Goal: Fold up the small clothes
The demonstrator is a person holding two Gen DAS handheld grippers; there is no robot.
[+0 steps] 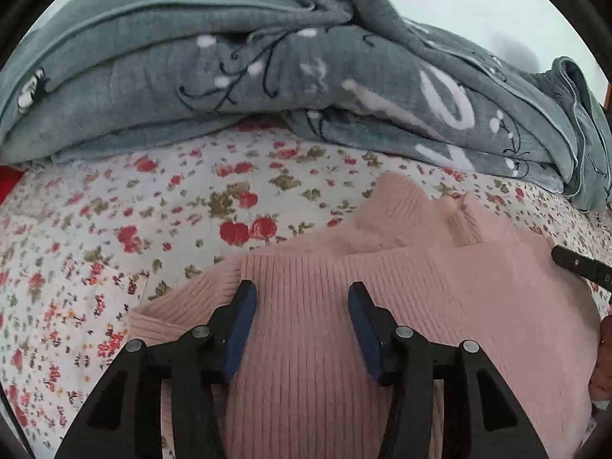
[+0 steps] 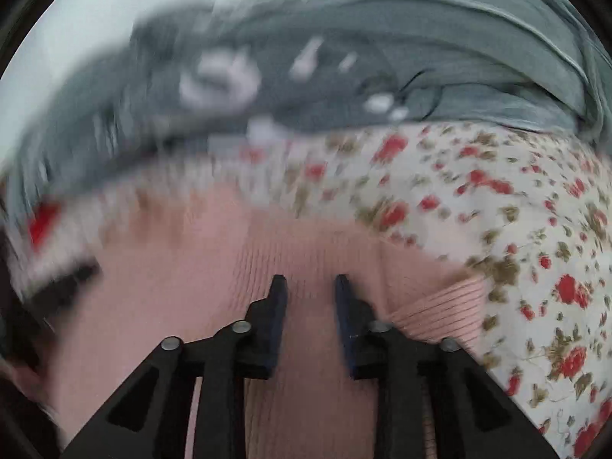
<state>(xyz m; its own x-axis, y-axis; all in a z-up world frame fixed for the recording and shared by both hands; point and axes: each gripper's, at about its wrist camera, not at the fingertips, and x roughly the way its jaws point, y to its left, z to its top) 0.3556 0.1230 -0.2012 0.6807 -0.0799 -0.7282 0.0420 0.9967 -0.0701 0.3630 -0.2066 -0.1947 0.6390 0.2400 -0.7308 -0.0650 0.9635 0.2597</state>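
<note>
A pink ribbed knit sweater (image 1: pixel 401 298) lies on a floral bedsheet (image 1: pixel 114 229), partly folded, its collar toward the grey blanket. My left gripper (image 1: pixel 302 290) is open just above the sweater's left part, nothing between its blue pads. The tip of the other gripper (image 1: pixel 577 267) shows at the right edge over the sweater. In the right wrist view, which is motion-blurred, my right gripper (image 2: pixel 310 281) is open over the same pink sweater (image 2: pixel 306 244), holding nothing. A ribbed cuff or hem (image 2: pixel 443 310) lies just right of it.
A bulky grey-green blanket (image 1: pixel 267 76) with white print is piled along the far side of the bed, also in the right wrist view (image 2: pixel 382 57). A red item (image 1: pixel 7 183) peeks at the far left. Floral sheet (image 2: pixel 535 248) extends right of the sweater.
</note>
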